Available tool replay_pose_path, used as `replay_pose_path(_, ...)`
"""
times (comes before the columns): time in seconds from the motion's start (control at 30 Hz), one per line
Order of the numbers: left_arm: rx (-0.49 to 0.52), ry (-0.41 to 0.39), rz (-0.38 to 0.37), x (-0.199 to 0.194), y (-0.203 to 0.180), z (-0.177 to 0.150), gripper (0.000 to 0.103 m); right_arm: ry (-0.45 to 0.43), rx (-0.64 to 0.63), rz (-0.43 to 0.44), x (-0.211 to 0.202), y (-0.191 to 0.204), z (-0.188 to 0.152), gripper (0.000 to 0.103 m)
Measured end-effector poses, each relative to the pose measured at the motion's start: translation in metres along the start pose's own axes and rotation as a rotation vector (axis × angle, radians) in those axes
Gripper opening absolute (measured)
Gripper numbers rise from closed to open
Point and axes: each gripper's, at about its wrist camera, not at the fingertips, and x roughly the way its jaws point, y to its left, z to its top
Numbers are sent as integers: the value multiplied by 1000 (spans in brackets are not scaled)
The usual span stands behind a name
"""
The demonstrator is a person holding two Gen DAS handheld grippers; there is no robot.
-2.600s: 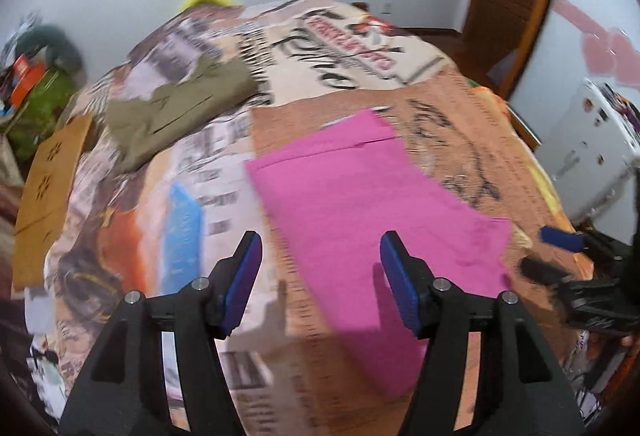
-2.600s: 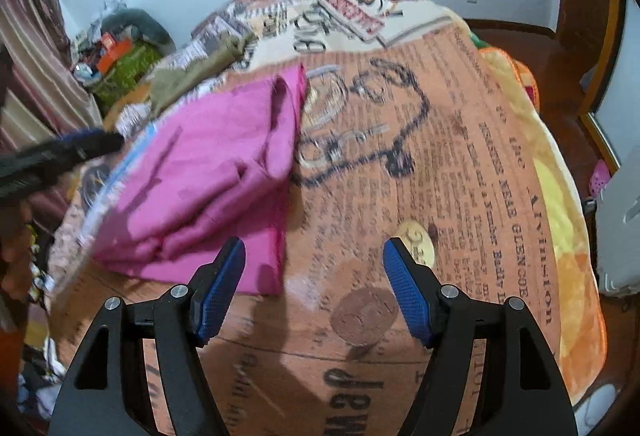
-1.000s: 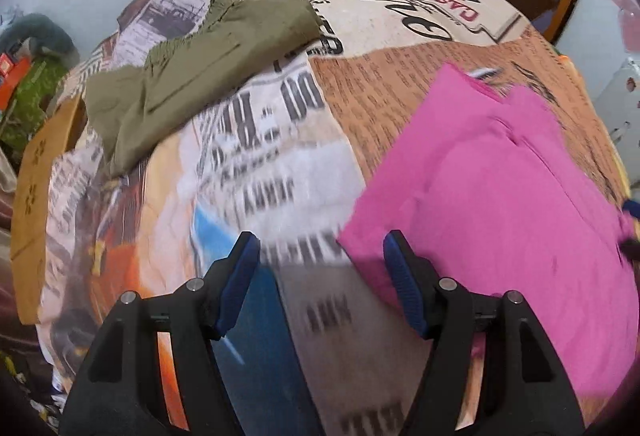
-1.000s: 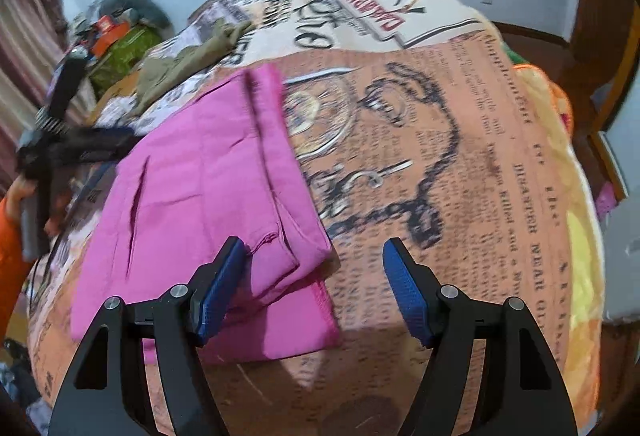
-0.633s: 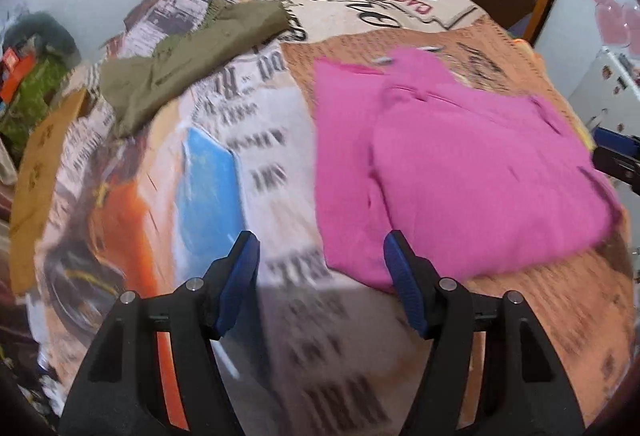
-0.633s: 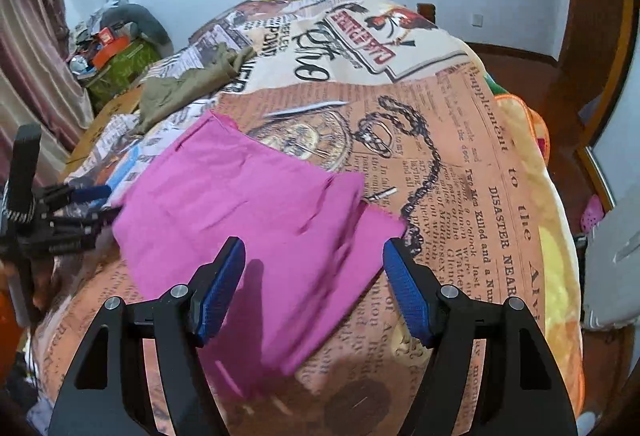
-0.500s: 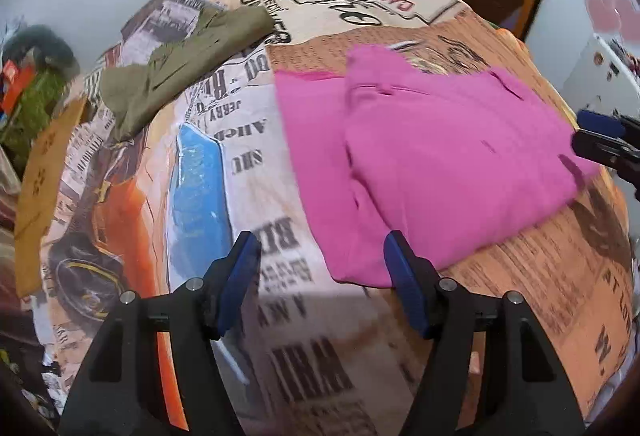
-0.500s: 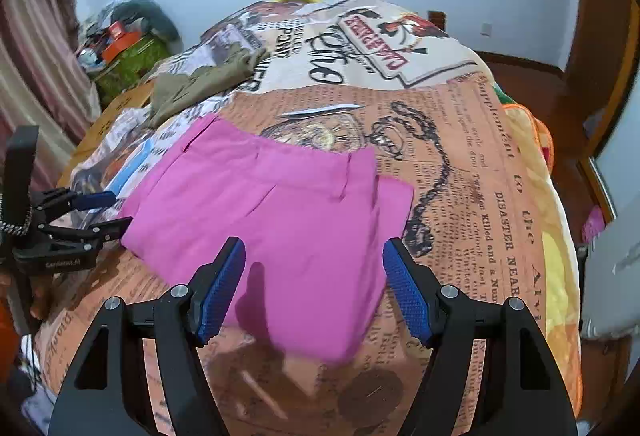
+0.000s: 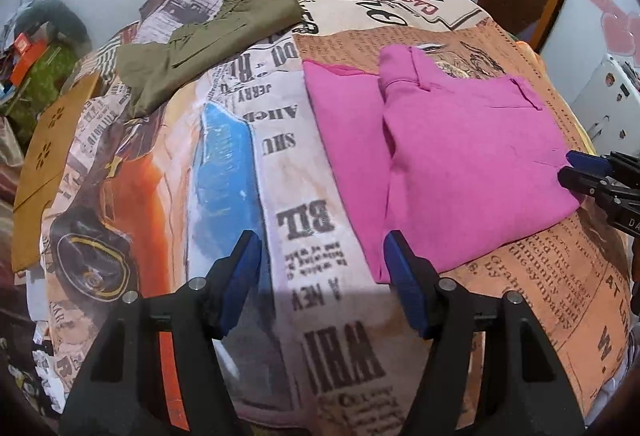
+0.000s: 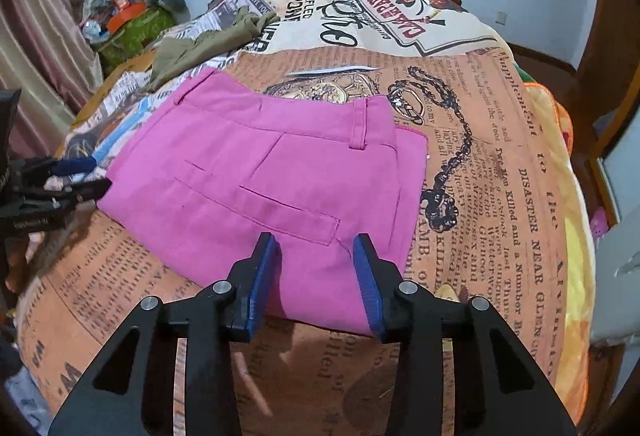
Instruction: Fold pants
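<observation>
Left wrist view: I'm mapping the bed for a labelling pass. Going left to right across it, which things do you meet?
Tan cardboard sheet → olive green pants → pink pants → right hand-held gripper at the pink pants' right edge.

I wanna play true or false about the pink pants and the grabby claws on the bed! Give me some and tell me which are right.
1. The pink pants lie folded on the newspaper-print blanket. True.
2. The left gripper squeezes the pants. False: it is open, holding nothing.
3. The green pants sit on top of the pink ones. False: they lie apart, farther back.
4. The right gripper is open, over the pants' near edge. True.
5. A belt loop shows on the waistband. True.
</observation>
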Motion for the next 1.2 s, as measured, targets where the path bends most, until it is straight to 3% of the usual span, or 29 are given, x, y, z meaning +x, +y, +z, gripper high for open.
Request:
replay_pose_path(0.37,34,11,18,-2,-3,1,65,10,47,25,-6,-7,-5,36)
replay_pose_path(0.73,85,-116,-53,-22,-24,70,63,-44,88,22,-12,-31,31,37)
replay_pose_path(0.93,95,-98,-85,7,-45,102,63,-54,86,6,5,-39,51,37)
replay_pose_path(1.2,79,-17,-140,51,-45,109,43,-21,131,49,34,-53,61,37)
